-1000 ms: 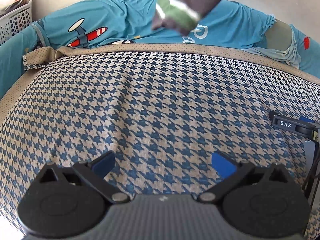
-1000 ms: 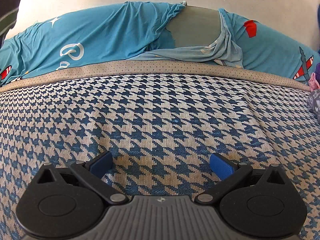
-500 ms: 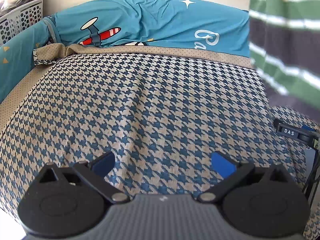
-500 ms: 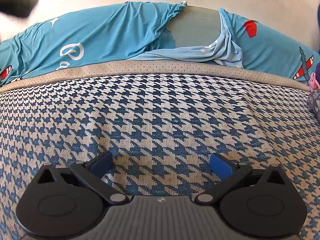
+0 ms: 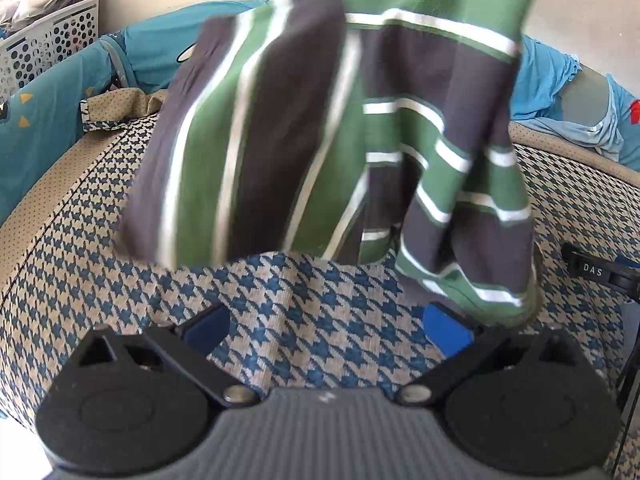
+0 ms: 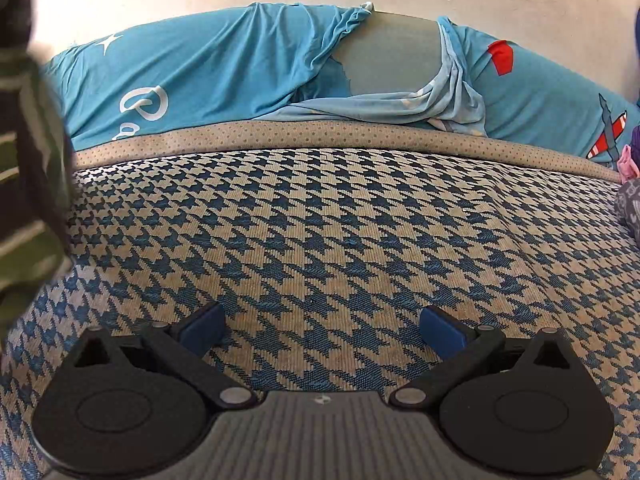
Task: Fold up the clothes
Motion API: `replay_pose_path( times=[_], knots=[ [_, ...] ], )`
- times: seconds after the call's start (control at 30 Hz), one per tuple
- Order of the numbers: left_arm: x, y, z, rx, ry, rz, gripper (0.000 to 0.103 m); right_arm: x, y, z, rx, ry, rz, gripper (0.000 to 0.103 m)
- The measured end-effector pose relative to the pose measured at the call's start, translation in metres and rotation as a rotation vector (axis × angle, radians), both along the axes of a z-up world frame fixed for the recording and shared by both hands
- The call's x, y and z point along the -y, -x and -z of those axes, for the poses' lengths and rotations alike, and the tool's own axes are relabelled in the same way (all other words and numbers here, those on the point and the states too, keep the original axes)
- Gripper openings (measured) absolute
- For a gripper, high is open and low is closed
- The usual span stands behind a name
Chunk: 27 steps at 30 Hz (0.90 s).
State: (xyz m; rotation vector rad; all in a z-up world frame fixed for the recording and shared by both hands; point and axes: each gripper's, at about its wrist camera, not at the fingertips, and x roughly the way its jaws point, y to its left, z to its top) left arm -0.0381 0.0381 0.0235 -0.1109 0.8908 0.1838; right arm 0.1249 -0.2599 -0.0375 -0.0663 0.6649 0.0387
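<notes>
A striped garment [image 5: 340, 128] in dark grey, green and white hangs blurred in mid-air over the houndstooth blanket [image 5: 280, 320], filling the middle of the left wrist view. Its lower hem reaches down near my left gripper's right fingertip [image 5: 446, 330]. My left gripper [image 5: 326, 326] is open and empty, low over the blanket. The garment also shows at the left edge of the right wrist view [image 6: 28, 168]. My right gripper [image 6: 322, 326] is open and empty over the blanket [image 6: 340, 240].
A teal cartoon-print sheet [image 6: 220, 72] over a grey cushion [image 6: 392, 56] runs along the far side. A white perforated laundry basket [image 5: 48, 44] stands at the far left. A black device labelled DAS [image 5: 592, 270] lies at the right. Purple and pink clothes [image 6: 630, 160] sit at the far right.
The striped garment has come down from the top and right into the middle of the left wrist view and entered the right wrist view's left edge. Both grippers have stayed open and still.
</notes>
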Motion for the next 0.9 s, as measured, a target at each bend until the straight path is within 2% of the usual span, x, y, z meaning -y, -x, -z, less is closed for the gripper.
replay_pose_path(
  times=[0.33, 0.53, 0.9],
  knots=[
    [-0.023, 0.015, 0.01, -0.008, 0.009, 0.029, 0.103, 0.0, -0.001, 0.0, 0.0, 0.001, 0.0, 0.103],
    [0.004, 0.0, 0.011, -0.018, 0.001, 0.045, 0.103, 0.0, -0.001, 0.0, 0.0, 0.001, 0.0, 0.103],
    [0.013, -0.011, 0.014, -0.061, 0.024, 0.036, 0.103, 0.0, -0.001, 0.0, 0.0, 0.0, 0.0, 0.103]
  ],
)
